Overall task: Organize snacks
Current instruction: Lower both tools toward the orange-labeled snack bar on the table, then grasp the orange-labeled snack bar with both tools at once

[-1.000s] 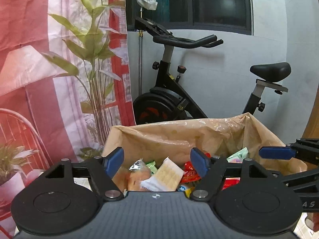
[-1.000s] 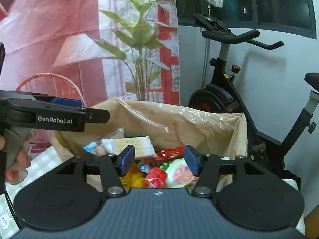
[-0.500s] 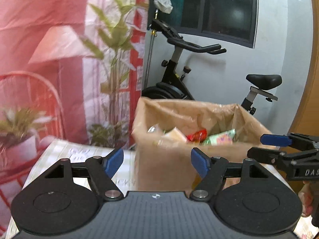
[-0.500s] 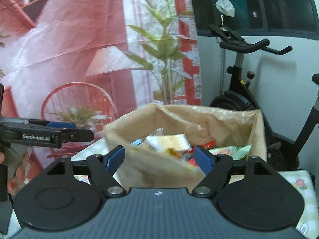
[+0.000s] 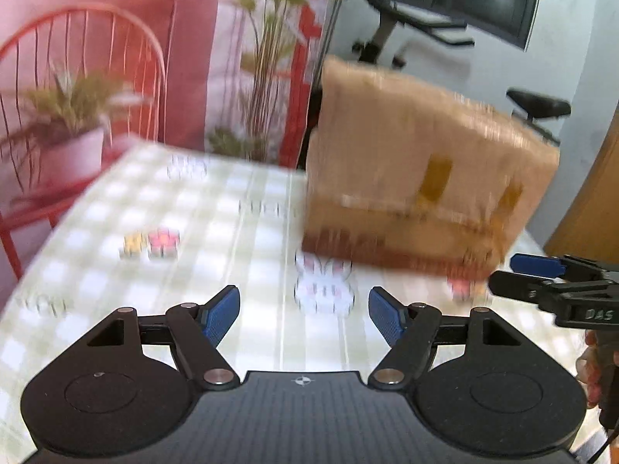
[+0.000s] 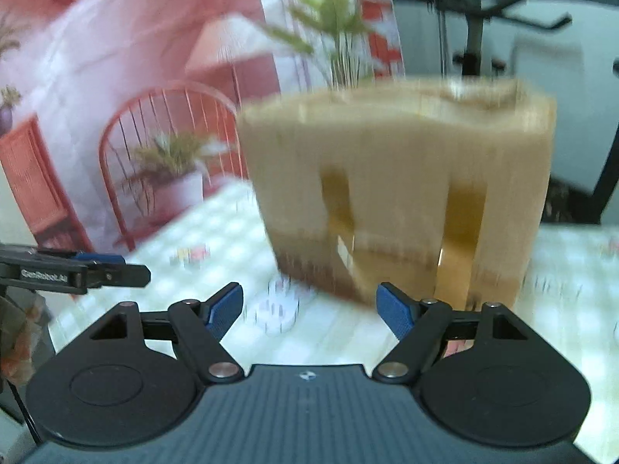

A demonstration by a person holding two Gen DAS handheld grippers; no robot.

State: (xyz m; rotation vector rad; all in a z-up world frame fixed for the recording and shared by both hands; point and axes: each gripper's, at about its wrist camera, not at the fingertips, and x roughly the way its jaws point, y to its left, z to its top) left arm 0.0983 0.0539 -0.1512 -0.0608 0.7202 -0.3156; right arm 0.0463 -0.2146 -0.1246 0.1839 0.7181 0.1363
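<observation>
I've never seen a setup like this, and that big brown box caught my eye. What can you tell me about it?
The brown box looks like cardboard, lined with crinkly plastic folded over its rim, with amber tape strips down its front. It stands upright on the checked tablecloth, toward the far side. Motion blur hides finer detail, and from this low angle its contents cannot be seen. Nothing grips it: the left hand-held gripper and right hand-held gripper are open, short of it.

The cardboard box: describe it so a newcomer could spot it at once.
On the checked tablecloth, ahead of both open grippers, stands the tall tan cardboard box. Two amber tape strips run down its near face, and nothing else on the table is as big.
</observation>
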